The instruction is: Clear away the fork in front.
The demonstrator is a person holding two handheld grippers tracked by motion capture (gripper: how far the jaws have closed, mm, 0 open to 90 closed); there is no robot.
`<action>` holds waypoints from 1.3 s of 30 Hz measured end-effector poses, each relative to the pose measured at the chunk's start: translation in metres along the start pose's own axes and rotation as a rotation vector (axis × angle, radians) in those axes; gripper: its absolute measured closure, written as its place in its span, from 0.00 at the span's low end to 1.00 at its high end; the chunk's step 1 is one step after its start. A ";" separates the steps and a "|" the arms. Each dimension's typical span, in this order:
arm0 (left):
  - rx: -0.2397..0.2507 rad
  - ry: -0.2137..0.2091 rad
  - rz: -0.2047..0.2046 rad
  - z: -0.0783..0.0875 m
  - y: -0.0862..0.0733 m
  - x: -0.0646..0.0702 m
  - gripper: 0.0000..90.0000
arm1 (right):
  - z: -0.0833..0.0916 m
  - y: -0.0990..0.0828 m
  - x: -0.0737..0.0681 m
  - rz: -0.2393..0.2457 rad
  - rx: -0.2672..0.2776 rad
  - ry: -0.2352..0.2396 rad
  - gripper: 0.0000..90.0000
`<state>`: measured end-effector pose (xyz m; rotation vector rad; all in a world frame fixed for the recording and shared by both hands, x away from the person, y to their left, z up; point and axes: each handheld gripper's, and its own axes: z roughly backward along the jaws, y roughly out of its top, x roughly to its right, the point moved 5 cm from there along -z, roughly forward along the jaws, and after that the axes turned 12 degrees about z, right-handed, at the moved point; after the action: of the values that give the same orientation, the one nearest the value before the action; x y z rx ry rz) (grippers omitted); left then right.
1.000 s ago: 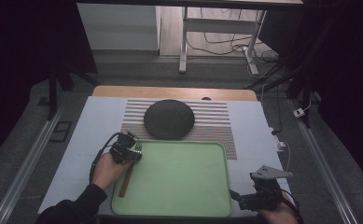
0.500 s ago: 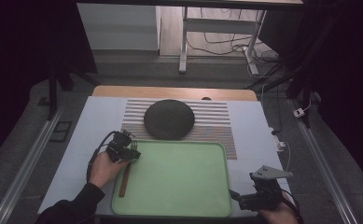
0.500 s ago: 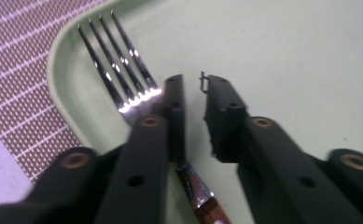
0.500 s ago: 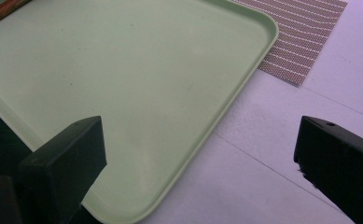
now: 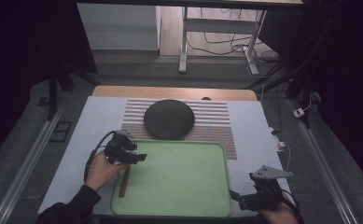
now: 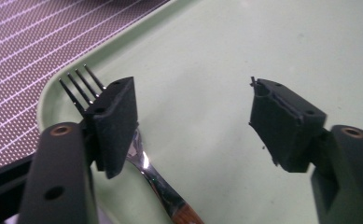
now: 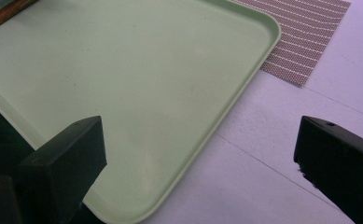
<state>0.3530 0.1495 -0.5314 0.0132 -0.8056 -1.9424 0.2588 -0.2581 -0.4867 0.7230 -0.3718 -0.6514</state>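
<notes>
resting on the green tray [image 5: 188, 186], the fork [image 6: 146, 168] is lying flat near the tray's left edge, with its brown wooden handle [image 5: 124, 181] pointing toward the person. the left gripper [image 5: 135, 157] is hanging just above the fork, and its jaws have just been opening, so they are standing wide now with nothing pinched between them. in the left gripper view the fork is peeking out from behind one jaw, its prongs near the tray's corner. the right gripper [image 5: 235, 196] is sitting by the tray's near right corner, with its jaws wide apart and holding nothing. a dark round mat [image 5: 169, 118] is lying on the striped placemat [image 5: 212, 122] behind the tray.
</notes>
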 end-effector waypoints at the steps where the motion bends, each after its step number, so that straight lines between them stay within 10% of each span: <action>1: 0.006 -0.004 -0.007 0.002 0.000 0.002 0.32 | 0.000 0.000 0.000 0.001 -0.001 0.003 0.03; 23: 0.117 -0.135 0.012 0.056 -0.032 0.014 0.04 | -0.001 0.000 -0.001 0.013 -0.007 0.007 0.03; 39: 0.244 -0.133 0.079 0.110 -0.083 -0.002 0.00 | 0.000 0.000 0.000 -0.003 0.006 0.008 0.03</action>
<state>0.2513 0.2331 -0.4916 -0.0007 -1.1117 -1.7750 0.2588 -0.2585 -0.4865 0.7315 -0.3658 -0.6508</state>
